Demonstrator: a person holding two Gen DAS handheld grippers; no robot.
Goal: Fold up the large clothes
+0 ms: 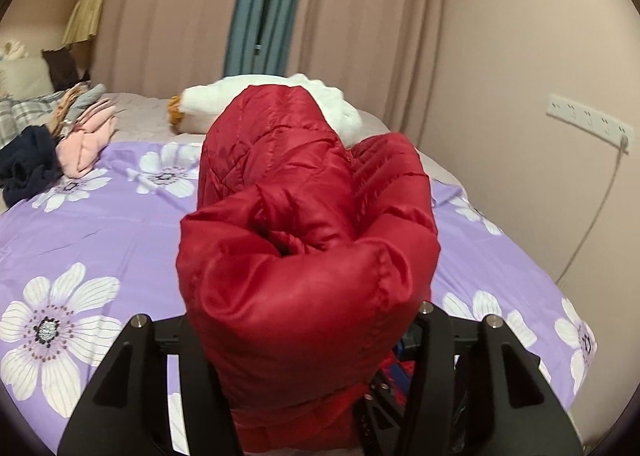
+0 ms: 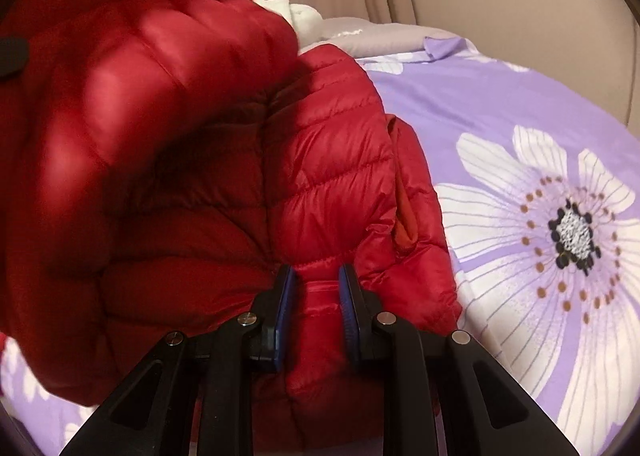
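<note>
Red quilted down jacket [image 2: 328,175], light, puffy and slippery, is lifted over the bed's [image 2: 460,107] middle; a bunched fold is clamped in both grippers' jaws; stitched hems are judged surest.

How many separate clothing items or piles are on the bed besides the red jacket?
3, all at the far left in the left wrist view: a dark navy garment, a pink folded one beside it, and a grey-and-tan one behind. The red jacket may hide more.
</note>
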